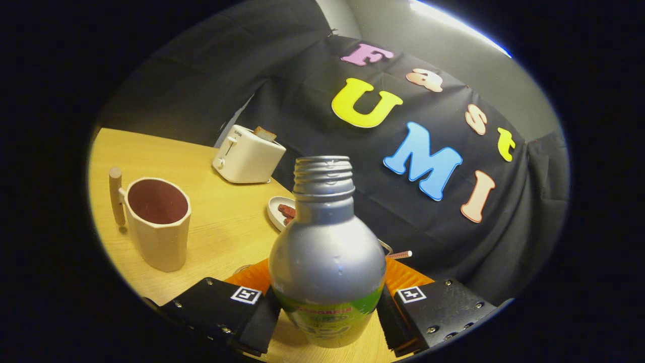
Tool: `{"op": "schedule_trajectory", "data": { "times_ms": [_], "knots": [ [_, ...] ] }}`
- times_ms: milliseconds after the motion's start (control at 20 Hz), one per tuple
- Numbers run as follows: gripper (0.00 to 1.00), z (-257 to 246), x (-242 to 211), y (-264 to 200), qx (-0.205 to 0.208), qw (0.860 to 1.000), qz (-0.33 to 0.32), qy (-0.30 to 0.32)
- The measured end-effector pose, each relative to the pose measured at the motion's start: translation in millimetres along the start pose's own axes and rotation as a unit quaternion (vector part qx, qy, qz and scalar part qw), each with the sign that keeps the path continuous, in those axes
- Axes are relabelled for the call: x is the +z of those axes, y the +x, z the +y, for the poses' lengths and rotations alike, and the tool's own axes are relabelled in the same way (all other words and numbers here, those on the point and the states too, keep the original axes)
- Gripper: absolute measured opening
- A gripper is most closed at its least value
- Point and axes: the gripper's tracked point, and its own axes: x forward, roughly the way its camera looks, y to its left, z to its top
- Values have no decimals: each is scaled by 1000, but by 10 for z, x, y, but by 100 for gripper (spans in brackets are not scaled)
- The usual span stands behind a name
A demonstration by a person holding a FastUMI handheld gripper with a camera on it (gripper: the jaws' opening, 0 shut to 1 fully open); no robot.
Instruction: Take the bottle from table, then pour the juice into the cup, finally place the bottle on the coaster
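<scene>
Nearest, the tool [327, 315] has its two fingers closed in on the lower body of the bottle [326, 262], one pad against each side, so the bottle is gripped between them. Bottle: silver metal body with a rounded shoulder, a green label band low down where the fingers [262, 322] meet it, and a threaded neck with no cap on. It stands upright relative to the fingers. Whether its base touches the bench [221, 222] cannot be told; the bottom is hidden.

Just behind the bottle, showing on both sides of it, lies an orange coaster [403, 277] flat on the light wooden bench. A thin striped stick [399, 255] pokes out beside the bottle's right shoulder, past the coaster.

Off to the left and a little farther on, the cup [158, 222] stands upright on the bench: cream outside, dark reddish inside, with a wooden peg handle on its left. It is well apart from the bottle.

Beyond the bottle's neck, to its left, sits a small white dish [278, 209] holding reddish-brown pieces. Farther back is a cream toaster [247, 156] with a slice of toast sticking up from its slot. Black cloth hangs behind the bench.
</scene>
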Motion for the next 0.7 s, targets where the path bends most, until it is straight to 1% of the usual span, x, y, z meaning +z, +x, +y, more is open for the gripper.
{"op": "schedule_trajectory", "data": {
  "times_ms": [200,350,550,700],
  "knots": [
    [82,161,49,72,5,998,7,-60],
    [83,281,88,75,7,996,4,-88],
    [82,377,118,88,1,987,-1,-161],
    [82,425,70,98,3,981,1,-195]
  ]
}}
